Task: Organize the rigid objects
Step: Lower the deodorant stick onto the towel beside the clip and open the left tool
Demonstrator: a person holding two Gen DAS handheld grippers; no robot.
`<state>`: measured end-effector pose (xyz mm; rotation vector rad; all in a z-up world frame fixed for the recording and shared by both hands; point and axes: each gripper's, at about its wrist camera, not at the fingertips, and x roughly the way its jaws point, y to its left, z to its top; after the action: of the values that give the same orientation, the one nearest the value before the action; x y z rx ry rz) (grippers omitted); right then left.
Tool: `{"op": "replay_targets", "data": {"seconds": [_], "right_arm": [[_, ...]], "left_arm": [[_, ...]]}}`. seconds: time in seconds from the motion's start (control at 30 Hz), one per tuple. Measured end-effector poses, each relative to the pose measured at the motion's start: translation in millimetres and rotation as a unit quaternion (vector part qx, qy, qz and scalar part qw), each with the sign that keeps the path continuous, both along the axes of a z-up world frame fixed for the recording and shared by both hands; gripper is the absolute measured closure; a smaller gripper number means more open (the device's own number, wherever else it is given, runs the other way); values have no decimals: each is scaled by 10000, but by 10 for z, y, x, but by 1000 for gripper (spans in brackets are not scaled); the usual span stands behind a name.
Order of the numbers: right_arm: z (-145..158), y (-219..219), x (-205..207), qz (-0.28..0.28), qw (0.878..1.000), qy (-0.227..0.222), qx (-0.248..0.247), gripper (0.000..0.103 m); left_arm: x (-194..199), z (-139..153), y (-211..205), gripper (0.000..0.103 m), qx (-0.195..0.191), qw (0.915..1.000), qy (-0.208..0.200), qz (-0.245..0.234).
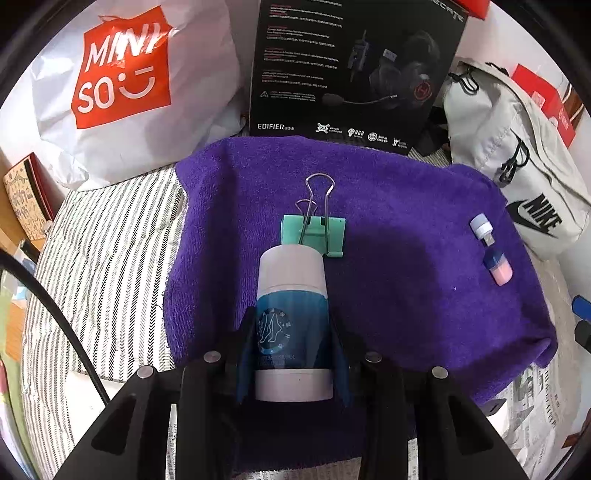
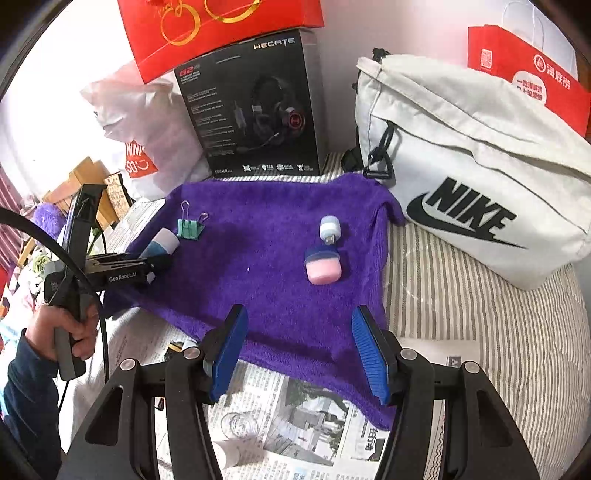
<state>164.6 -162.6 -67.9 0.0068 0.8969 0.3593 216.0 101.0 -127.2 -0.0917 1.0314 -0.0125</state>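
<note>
A pale wall (image 2: 424, 29) closes off the back of the scene, washed in bright daylight that blows out toward the left. The surface below is covered by a grey-and-white striped sheet (image 2: 480, 332), apparently a bed or mattress, with sheets of newspaper (image 2: 295, 406) spread over its near part. Against the wall stand a black Edifier Hecate headset box (image 2: 255, 107), a red gift box (image 2: 221, 29) resting on top of it, a white Miniso shopping bag (image 1: 122, 81), a white Nike bag (image 2: 472, 162) and a red paper bag (image 2: 528, 77). At far left sits blurred wooden furniture (image 2: 88, 177).
</note>
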Motion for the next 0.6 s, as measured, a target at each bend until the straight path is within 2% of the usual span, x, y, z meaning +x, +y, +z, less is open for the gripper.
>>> {"op": "replay_targets", "data": {"seconds": [0.17,0.27,0.47,0.6], "right_arm": [[-75,-38,-44,-43,9996,261,135,45],[-43,-70,-116,-61,9995,252,177,45],[76,-170,-266,-107,9995,189,246,44],[137,-213,-366,-133,9995,133,269,44]], "left_arm": [[33,-20,-39,66,114,9999,29,-47],[51,-31,-22,58,-22,9999,100,-88],[-43,-4,-14,57,93,9994,345,-11],[-310,230,-52,58,108,9999,52,22]]}}
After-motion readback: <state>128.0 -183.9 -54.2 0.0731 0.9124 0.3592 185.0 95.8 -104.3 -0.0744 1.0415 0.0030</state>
